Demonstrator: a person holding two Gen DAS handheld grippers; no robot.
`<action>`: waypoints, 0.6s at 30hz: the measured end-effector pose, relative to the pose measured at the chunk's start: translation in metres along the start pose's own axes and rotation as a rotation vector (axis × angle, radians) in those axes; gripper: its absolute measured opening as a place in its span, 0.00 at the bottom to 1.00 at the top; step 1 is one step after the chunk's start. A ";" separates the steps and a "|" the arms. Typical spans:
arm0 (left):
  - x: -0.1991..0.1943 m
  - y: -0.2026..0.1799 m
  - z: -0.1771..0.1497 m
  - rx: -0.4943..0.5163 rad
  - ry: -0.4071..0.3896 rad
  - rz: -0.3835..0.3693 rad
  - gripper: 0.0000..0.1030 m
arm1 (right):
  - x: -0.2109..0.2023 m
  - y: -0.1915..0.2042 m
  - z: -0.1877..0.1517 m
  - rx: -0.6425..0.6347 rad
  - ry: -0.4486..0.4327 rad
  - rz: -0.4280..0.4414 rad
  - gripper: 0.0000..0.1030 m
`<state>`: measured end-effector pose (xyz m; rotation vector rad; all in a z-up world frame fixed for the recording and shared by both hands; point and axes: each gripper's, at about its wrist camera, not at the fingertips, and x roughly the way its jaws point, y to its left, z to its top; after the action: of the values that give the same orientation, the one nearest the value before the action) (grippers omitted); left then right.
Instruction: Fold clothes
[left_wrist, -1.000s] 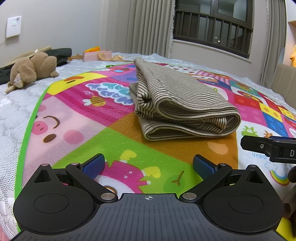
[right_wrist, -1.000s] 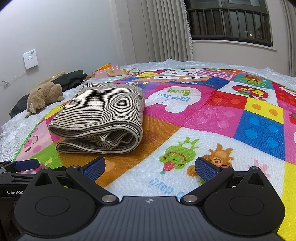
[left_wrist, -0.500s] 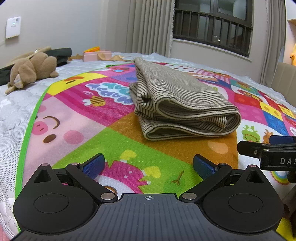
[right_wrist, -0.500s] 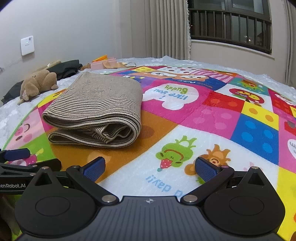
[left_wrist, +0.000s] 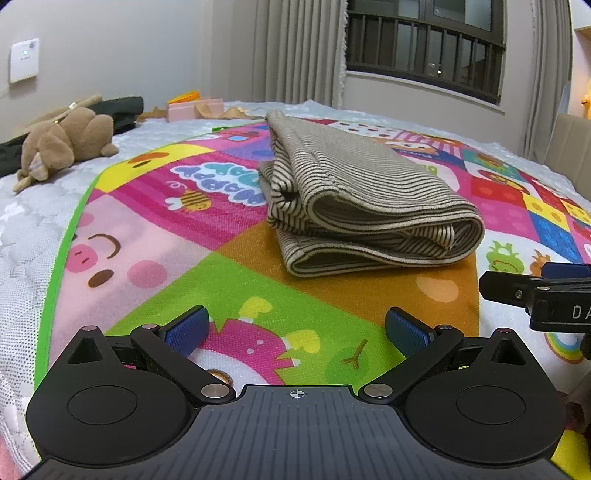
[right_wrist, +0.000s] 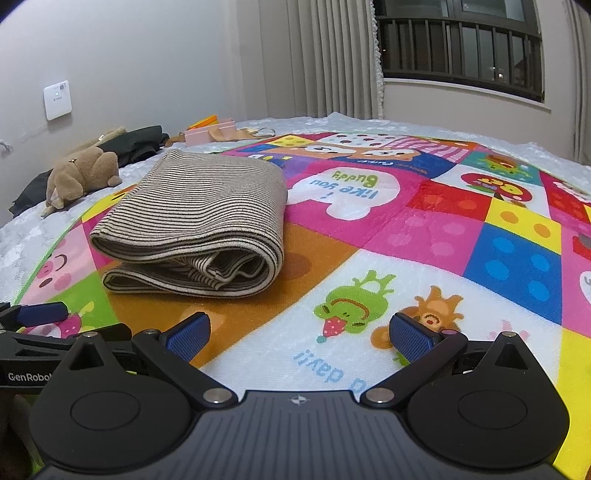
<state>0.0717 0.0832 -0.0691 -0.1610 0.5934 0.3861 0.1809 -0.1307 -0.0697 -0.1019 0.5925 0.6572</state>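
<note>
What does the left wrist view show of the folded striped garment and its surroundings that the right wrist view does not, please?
Only the left wrist view shows the striped garment's open layered edges on its left side, and a beige chair at right. Only the right wrist view shows the "like you Buddy" patch and frog print. Both show the garment folded on the play mat, the plush toy, and both grippers, left gripper and right gripper, open and empty.

Plain pale wall (right_wrist: 147, 55) on the left, with a white wall panel (right_wrist: 58, 99) mounted low. Pleated beige curtains (left_wrist: 295, 51) beside a dark barred window (right_wrist: 461, 48), night outside. Quilted white bed (left_wrist: 22, 236) covered by a colourful cartoon play mat (right_wrist: 443, 221). Beige padded furniture (left_wrist: 570, 144) at far right.
</note>
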 end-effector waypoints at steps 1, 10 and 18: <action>0.000 0.000 0.000 0.000 -0.001 0.000 1.00 | 0.000 0.000 0.000 0.000 0.000 0.000 1.00; 0.000 0.000 0.000 0.002 -0.003 0.003 1.00 | 0.000 -0.002 0.000 0.014 0.005 0.005 1.00; 0.000 0.001 0.000 -0.002 0.000 -0.001 1.00 | 0.003 -0.004 0.001 0.028 0.025 0.008 1.00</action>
<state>0.0710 0.0842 -0.0691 -0.1629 0.5930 0.3853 0.1858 -0.1317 -0.0713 -0.0813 0.6265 0.6562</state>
